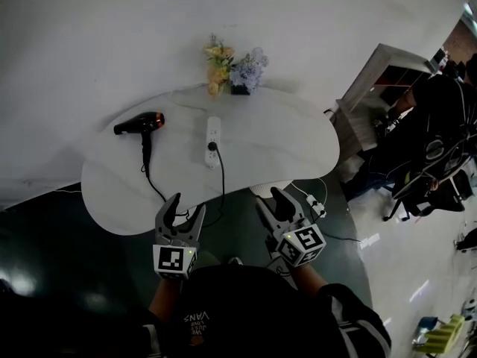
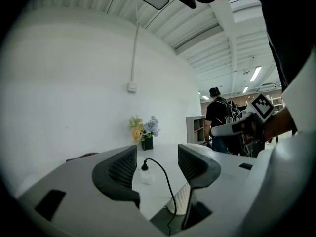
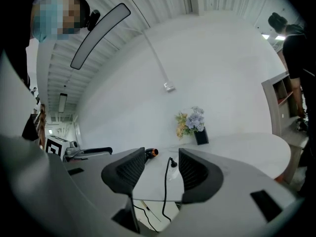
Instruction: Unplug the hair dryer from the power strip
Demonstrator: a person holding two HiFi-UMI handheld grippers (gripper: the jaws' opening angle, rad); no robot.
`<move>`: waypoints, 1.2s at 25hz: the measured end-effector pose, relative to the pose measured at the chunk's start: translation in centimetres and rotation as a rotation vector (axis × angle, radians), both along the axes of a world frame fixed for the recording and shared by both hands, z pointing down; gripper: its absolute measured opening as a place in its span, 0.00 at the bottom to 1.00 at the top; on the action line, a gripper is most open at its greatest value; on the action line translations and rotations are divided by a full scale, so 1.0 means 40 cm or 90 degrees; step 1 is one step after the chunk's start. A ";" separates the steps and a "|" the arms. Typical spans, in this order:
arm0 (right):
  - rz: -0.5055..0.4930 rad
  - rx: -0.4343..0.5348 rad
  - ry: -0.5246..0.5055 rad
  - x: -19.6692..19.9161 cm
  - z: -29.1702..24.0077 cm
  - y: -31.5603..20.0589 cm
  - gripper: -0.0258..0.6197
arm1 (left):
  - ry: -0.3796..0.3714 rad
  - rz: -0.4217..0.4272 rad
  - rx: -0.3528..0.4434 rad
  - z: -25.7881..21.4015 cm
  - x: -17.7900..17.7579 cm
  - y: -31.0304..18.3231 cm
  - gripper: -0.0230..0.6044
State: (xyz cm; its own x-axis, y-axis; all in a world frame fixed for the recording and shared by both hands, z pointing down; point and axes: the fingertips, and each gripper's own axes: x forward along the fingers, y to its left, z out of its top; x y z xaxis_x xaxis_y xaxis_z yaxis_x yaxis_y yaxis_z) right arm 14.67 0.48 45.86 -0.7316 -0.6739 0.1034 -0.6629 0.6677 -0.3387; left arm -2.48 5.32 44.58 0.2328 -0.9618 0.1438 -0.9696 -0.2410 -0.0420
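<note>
**Spotter:** Which step are you on?

**Operator:** I'm only approaching. I'm holding the left gripper (image 1: 186, 206) and the right gripper (image 1: 270, 200) just short of the near edge of the white table (image 1: 298, 148). Both have their fingers spread wide with nothing between the pads, and neither is touching anything.

**Spotter:** Where is the plug lying from there?

**Operator:** The black plug (image 1: 212, 147) is sitting in the white power strip (image 1: 213, 129), ahead of both sets of fingers and well apart from them. In the left gripper view it's showing in the gap between the left fingers (image 2: 118, 169), far beyond their tips. The right gripper view is framing it between the right fingers (image 3: 195, 171) too, nearer the right-hand one. The hair dryer (image 1: 140, 124) is lying farther out, to the left of the left fingers.

**Spotter:** Is that plug the dryer's?

**Operator:** I'm taking it so. The dryer's cord (image 1: 154, 189) is dropping over the table edge just ahead of the left fingertips, and the plug's lead (image 1: 223, 177) is doing the same. The loop below the edge is too dark to trace, though.

**Spotter:** What is the next move asking for?

**Operator:** I'm judging that both grippers need to travel forward over the table. One should be pressing the strip down so it isn't lifting. The other should be closing on the plug body, not the lead, and drawing it straight out of the socket.
</note>
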 end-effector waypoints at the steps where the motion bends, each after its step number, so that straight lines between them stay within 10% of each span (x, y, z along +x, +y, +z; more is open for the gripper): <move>1: -0.004 -0.002 0.001 0.004 0.006 -0.005 0.34 | 0.000 -0.004 -0.012 0.007 0.006 -0.001 0.45; 30: 0.072 -0.070 0.031 -0.181 0.144 -0.234 0.34 | -0.042 0.084 -0.107 0.183 -0.136 -0.252 0.46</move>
